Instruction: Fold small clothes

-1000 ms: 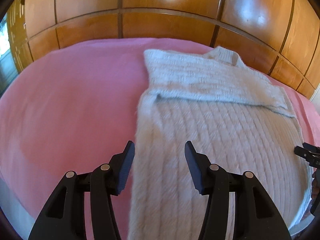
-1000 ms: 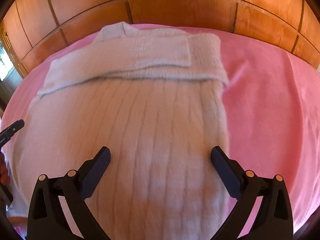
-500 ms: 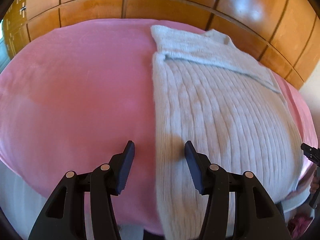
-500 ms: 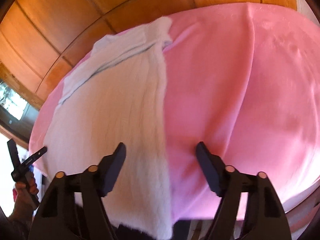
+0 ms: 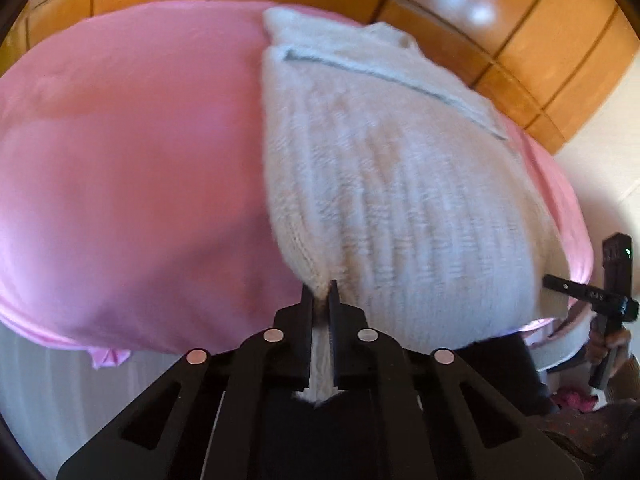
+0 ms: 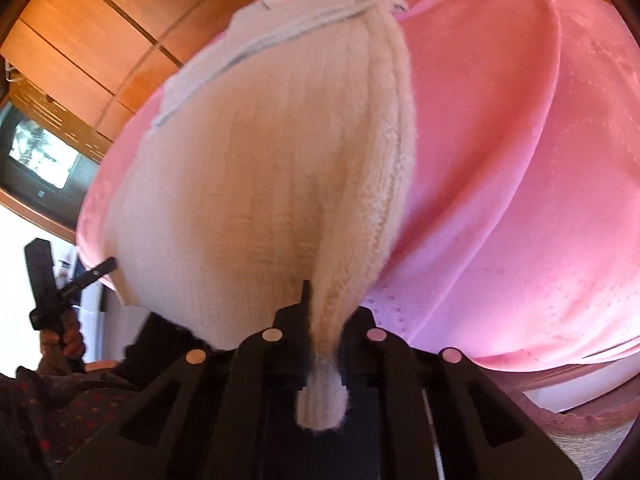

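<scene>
A white ribbed knit sweater (image 5: 392, 184) lies lengthwise on a pink blanket (image 5: 132, 168), its sleeves folded across the far end. My left gripper (image 5: 321, 294) is shut on the sweater's near left hem corner, and a tuft of knit shows between its jaws. In the right wrist view the same sweater (image 6: 272, 168) runs away from me, and my right gripper (image 6: 320, 300) is shut on its near right hem corner, which bunches between the jaws. Each gripper also shows at the edge of the other's view: the right gripper (image 5: 560, 286), the left gripper (image 6: 102, 270).
Wooden panelling (image 5: 520, 20) stands behind the bed. The pink blanket's (image 6: 520, 160) near edge hangs over the bed's side. A person's hand (image 6: 66, 332) holds the left gripper's handle. A dark window (image 6: 40, 156) is at the far left.
Both grippers came back from over the sweater's body to its near hem and closed from wide open onto the two hem corners. Both cameras tipped further down.
</scene>
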